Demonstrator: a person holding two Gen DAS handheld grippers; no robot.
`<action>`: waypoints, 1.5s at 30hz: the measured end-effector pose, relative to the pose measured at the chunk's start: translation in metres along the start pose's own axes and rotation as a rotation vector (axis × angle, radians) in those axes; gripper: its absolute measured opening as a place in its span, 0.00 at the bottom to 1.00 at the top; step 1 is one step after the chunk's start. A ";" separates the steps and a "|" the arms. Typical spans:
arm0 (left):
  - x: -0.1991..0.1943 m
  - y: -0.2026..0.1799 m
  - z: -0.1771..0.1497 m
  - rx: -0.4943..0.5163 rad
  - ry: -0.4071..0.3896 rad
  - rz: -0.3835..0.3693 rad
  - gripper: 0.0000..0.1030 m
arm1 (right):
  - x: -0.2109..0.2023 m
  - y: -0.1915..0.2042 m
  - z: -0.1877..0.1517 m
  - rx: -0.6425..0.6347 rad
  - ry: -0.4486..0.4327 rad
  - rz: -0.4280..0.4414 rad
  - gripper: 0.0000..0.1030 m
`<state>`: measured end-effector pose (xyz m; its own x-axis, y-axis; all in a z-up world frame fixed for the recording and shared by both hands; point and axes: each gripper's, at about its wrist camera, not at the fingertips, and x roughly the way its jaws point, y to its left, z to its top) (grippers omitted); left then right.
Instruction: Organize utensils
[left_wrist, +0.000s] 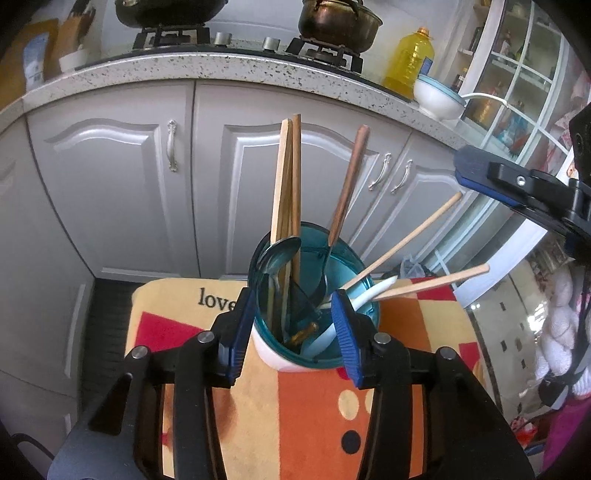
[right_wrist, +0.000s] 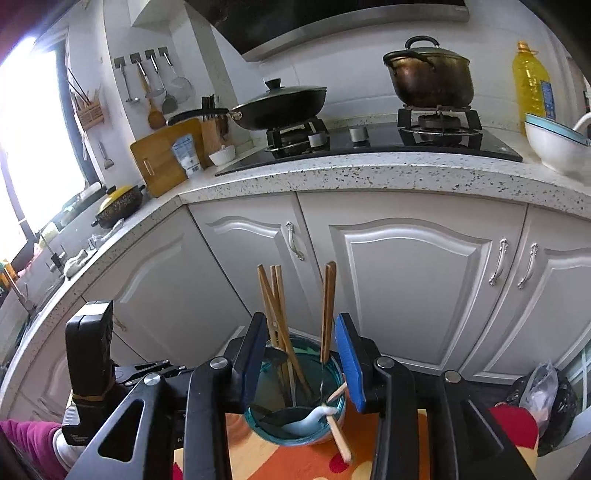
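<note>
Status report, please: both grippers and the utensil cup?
Left gripper open, fingers astride teal cup. Right gripper open, empty. Chopsticks, spoons inside. Nothing blocking.

2 close wrist views, shared utensil cup (left_wrist: 314, 291)

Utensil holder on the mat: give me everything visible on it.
The utensil holder is a round cup, translucent teal above, white at its base, plastic by the look. It stands upright on the patterned mat. Inside: wooden chopsticks, a metal spoon, a white ceramic spoon, dark-handled cutlery. The left claw straddles it, open; whether the pads touch is unclear.
</note>
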<state>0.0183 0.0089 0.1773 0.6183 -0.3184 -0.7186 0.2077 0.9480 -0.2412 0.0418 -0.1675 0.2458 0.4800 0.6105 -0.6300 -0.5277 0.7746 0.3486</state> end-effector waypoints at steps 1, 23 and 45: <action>-0.002 0.000 -0.002 0.000 -0.002 0.004 0.41 | -0.003 0.000 -0.002 0.005 -0.001 0.002 0.36; -0.069 -0.031 -0.028 0.019 -0.134 0.155 0.41 | -0.058 0.036 -0.069 0.033 -0.046 -0.100 0.40; -0.097 -0.044 -0.034 0.071 -0.222 0.252 0.41 | -0.069 0.052 -0.078 0.018 -0.048 -0.142 0.53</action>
<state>-0.0765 -0.0019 0.2355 0.8050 -0.0735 -0.5887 0.0748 0.9970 -0.0223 -0.0729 -0.1824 0.2535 0.5825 0.5013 -0.6399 -0.4395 0.8564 0.2709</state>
